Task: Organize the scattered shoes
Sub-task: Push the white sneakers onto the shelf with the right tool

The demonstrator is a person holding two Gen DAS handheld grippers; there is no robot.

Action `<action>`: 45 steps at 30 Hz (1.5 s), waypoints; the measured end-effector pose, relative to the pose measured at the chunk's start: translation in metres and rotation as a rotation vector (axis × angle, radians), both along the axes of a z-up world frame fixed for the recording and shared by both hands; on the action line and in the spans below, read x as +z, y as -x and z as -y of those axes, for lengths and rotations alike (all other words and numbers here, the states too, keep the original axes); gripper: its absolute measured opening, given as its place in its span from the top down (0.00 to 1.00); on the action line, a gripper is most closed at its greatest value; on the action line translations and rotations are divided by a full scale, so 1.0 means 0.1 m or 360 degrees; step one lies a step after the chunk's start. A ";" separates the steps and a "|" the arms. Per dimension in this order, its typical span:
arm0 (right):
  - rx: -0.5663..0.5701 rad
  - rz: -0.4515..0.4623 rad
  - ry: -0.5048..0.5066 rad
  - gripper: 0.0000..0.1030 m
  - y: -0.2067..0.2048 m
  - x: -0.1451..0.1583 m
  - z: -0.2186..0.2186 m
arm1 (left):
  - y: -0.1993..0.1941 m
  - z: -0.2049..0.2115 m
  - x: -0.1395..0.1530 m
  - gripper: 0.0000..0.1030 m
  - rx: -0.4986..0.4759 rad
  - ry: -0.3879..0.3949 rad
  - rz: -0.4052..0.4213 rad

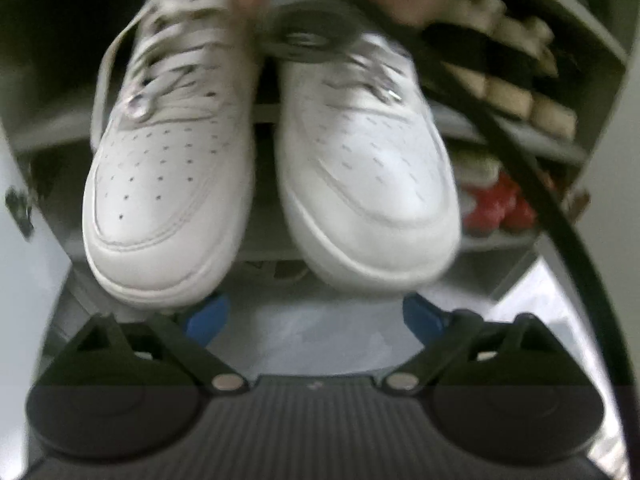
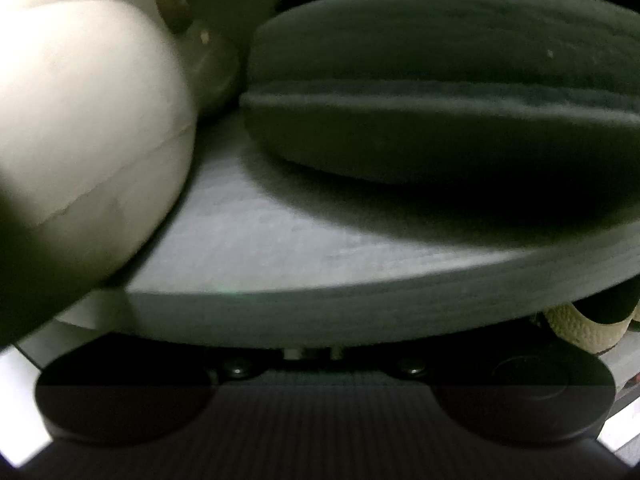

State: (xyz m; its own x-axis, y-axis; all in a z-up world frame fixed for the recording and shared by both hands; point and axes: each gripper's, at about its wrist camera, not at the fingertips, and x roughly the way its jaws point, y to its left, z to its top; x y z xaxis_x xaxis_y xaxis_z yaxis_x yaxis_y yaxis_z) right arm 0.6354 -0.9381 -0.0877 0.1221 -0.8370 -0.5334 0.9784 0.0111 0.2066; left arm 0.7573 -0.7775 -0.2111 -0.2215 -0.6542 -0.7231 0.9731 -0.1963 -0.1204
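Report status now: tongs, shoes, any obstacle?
Left tongs open, empty. Right tongs not visible. White sneakers hang before shoe rack. Dark cable crosses right.

No text, label, brand, number or sign can be read in either view. The two white shoes (image 1: 264,168) carry only perforation dots and stitching on their toes, and motion blur smears any mark near the laces. A small metal tag (image 1: 394,95) on one lace is too blurred to read. In the right wrist view, the pale shoe (image 2: 88,120) and the dark shoe (image 2: 440,92) on the shelf (image 2: 280,248) show plain surfaces with no lettering.
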 end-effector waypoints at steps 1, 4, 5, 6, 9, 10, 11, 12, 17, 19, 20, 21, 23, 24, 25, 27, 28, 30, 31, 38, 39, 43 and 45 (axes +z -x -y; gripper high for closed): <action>0.0011 -0.0001 -0.0002 0.61 0.01 0.00 0.00 | 0.01 0.00 0.02 0.10 -0.0004 0.0000 0.0014; 0.0055 -0.0023 -0.0015 0.61 0.05 0.02 0.01 | 0.01 -0.03 0.04 0.13 -0.0018 0.0022 0.0037; 0.0069 -0.0031 -0.0020 0.60 0.06 0.03 0.01 | 0.01 -0.03 0.06 0.13 -0.0024 0.0023 0.0043; 0.0075 -0.0031 -0.0013 0.60 0.07 0.03 0.00 | 0.02 -0.03 0.08 0.14 -0.0027 0.0029 0.0059; 0.0091 -0.0053 0.0016 0.60 0.09 0.03 -0.04 | 0.07 -0.06 0.14 0.19 -0.0052 0.0067 0.0128; 0.0100 -0.0076 0.0024 0.60 0.09 0.04 -0.06 | 0.10 -0.08 0.17 0.21 -0.0068 0.0100 0.0160; 0.0122 -0.0110 0.0040 0.60 0.08 0.05 -0.09 | 0.12 -0.11 0.20 0.21 -0.0085 0.0132 0.0192; 0.0145 -0.0146 0.0057 0.61 0.08 0.06 -0.12 | 0.15 -0.13 0.23 0.21 -0.0101 0.0165 0.0224; 0.0235 -0.0231 0.0105 0.66 0.11 0.09 -0.21 | 0.19 -0.17 0.26 0.22 -0.0125 0.0184 0.0260; 0.0227 -0.0216 0.0093 0.67 0.12 0.10 -0.18 | 0.15 -0.19 0.24 0.22 -0.0115 0.0169 0.0225; 0.0220 -0.0222 0.0092 0.67 0.11 0.09 -0.16 | 0.11 -0.20 0.25 0.22 -0.0114 0.0154 0.0200; 0.0215 -0.0228 0.0092 0.67 0.10 0.09 -0.14 | 0.07 -0.20 0.24 0.21 -0.0111 0.0121 0.0178; 0.0203 -0.0239 0.0092 0.67 0.09 0.08 -0.11 | 0.02 -0.19 0.21 0.18 -0.0102 0.0070 0.0156; 0.0197 -0.0244 0.0092 0.67 0.08 0.07 -0.09 | -0.01 -0.17 0.17 0.10 -0.0089 0.0024 0.0166; 0.0191 -0.0250 0.0092 0.67 0.07 0.06 -0.07 | -0.03 -0.16 0.14 0.06 -0.0072 -0.0004 0.0171; 0.0184 -0.0272 0.0097 0.67 0.05 0.05 -0.04 | -0.13 -0.07 0.06 0.06 0.0060 -0.0065 0.0169; 0.0183 -0.0291 0.0104 0.67 0.04 0.04 -0.03 | -0.16 -0.05 0.05 0.06 0.0090 -0.0057 0.0159; 0.0177 -0.0309 0.0112 0.67 0.03 0.03 0.00 | -0.30 0.01 0.12 0.07 0.0154 -0.0026 0.0075; 0.0172 -0.0305 0.0114 0.67 0.04 0.03 0.01 | -0.36 0.03 0.16 0.07 0.0169 -0.0017 0.0034; 0.0178 -0.0275 0.0135 0.61 0.14 0.06 0.02 | -0.41 0.10 0.20 0.09 0.0223 -0.0085 -0.0048; 0.0186 -0.0271 0.0145 0.61 0.16 0.07 0.01 | -0.41 0.10 0.21 0.11 0.0225 -0.0079 -0.0035; 0.0254 -0.0252 0.0230 0.61 0.29 0.15 -0.14 | -0.39 0.10 0.24 0.13 0.0214 -0.0029 0.0014; 0.0310 -0.0233 0.0304 0.59 0.36 0.21 -0.24 | -0.38 0.08 0.29 0.13 0.0211 0.0007 0.0016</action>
